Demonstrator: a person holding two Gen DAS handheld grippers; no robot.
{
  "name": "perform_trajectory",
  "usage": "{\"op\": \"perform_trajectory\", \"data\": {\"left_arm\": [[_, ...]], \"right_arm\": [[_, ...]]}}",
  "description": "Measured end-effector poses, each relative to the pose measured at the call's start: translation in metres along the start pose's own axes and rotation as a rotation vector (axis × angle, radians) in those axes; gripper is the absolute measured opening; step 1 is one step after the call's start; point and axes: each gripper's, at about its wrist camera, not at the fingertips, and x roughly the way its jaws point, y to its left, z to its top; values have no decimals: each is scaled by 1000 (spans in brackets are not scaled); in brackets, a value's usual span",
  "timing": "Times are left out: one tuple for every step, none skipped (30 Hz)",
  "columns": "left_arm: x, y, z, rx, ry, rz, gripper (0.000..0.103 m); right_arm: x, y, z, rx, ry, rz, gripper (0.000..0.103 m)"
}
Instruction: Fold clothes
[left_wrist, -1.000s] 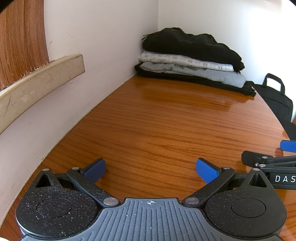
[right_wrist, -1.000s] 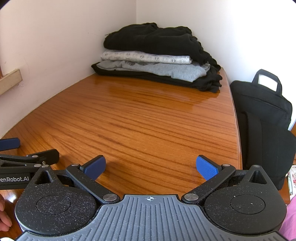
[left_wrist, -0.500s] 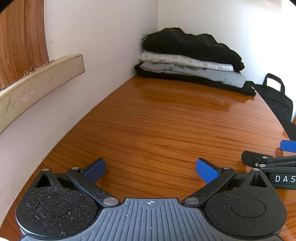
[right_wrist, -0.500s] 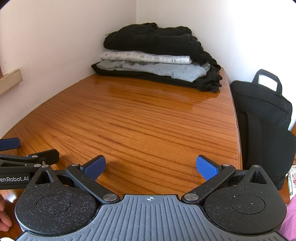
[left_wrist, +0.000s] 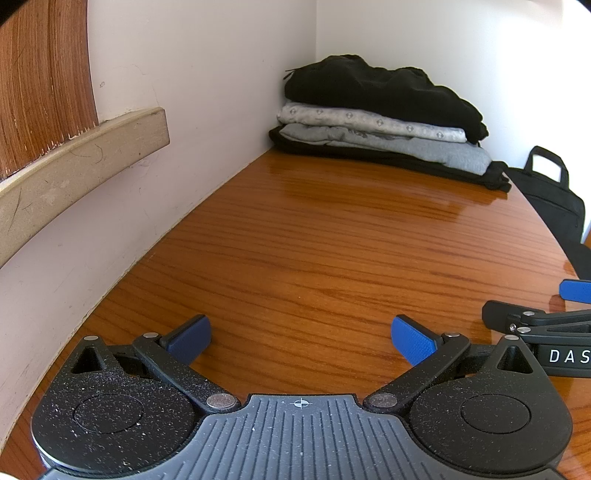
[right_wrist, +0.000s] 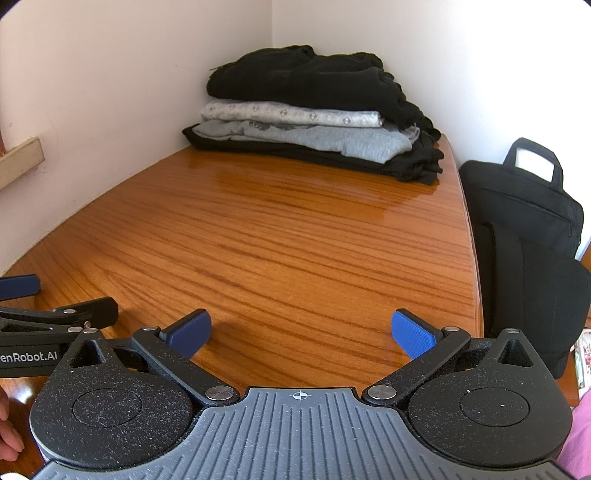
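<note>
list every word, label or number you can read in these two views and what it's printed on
"DAS", cut off by the frame edge, in white on the black body of the right gripper, seen from the left wrist view.
"enRobot.AI", its start cut off by the frame edge, in white on the black body of the left gripper, seen from the right wrist view.
The dark print on the folded grey garment in the corner pile is too small to read.
</note>
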Motion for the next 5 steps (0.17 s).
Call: {"op": "perform_trajectory", "data": {"left_arm": [[0, 0, 0, 0, 0, 0, 103], [0, 0, 0, 0, 0, 0, 103], [0, 0, 0, 0, 0, 0, 103], [0, 0, 0, 0, 0, 0, 103], [0, 0, 0, 0, 0, 0, 103]], "right_arm": [[0, 0, 0, 0, 0, 0, 103], [0, 0, 0, 0, 0, 0, 103], [0, 0, 0, 0, 0, 0, 103], [0, 0, 0, 0, 0, 0, 103], [0, 0, 0, 0, 0, -1, 103]]}}
